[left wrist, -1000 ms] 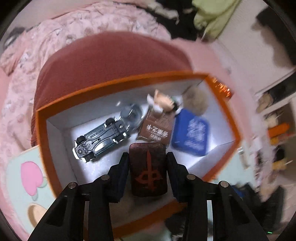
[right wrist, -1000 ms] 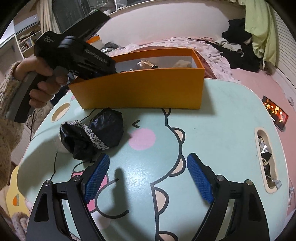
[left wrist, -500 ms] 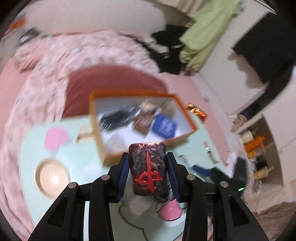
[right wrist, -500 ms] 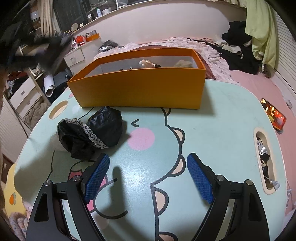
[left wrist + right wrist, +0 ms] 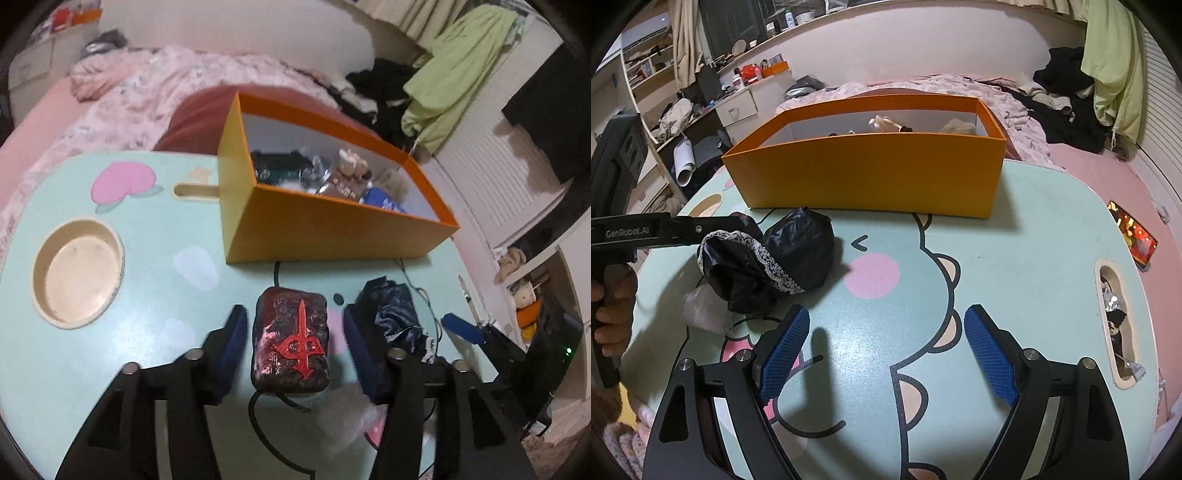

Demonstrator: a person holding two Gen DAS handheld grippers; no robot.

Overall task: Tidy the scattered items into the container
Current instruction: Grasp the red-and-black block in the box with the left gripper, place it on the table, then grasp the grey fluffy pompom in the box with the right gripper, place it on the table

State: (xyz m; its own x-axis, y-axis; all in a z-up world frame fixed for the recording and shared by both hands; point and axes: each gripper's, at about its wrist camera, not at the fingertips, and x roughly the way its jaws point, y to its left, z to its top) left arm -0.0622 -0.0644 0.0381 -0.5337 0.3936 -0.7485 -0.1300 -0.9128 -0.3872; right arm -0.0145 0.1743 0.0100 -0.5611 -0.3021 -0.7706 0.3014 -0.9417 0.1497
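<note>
From the left wrist, the left claw (image 5: 293, 341) is opening, its blue pads standing clear of a dark, rough-textured block (image 5: 290, 341) bearing a raised red symbol, lying between them near the surface's (image 5: 155, 280) front edge. From the right wrist, the right claw (image 5: 884, 356) is hanging wide open, empty; the orange box (image 5: 871, 177) is sitting at the far edge.
</note>
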